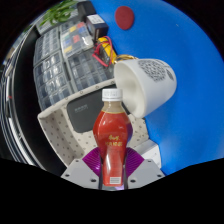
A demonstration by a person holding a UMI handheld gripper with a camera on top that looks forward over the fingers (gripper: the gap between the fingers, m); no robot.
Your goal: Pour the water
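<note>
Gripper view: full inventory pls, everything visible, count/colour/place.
bottle: 1, clear with a white cap, red-brown drink and red label, upright between the fingers, both pressing on it
cup: 1, white with a dotted pattern on its side, tilted with its mouth toward the bottle, just beyond the bottle
table surface: 1, blue, under and beyond the cup
red disc: 1, red, far back on the blue surface
storage drawers: 1 set, clear plastic with dark frames, beside and beyond the bottle
yellow and red item: 1, behind the cup near the drawers, too small to identify
green item: 1, above the drawers, unclear
gripper: 1, purple pads, pale fingers, shut on the bottle
</note>
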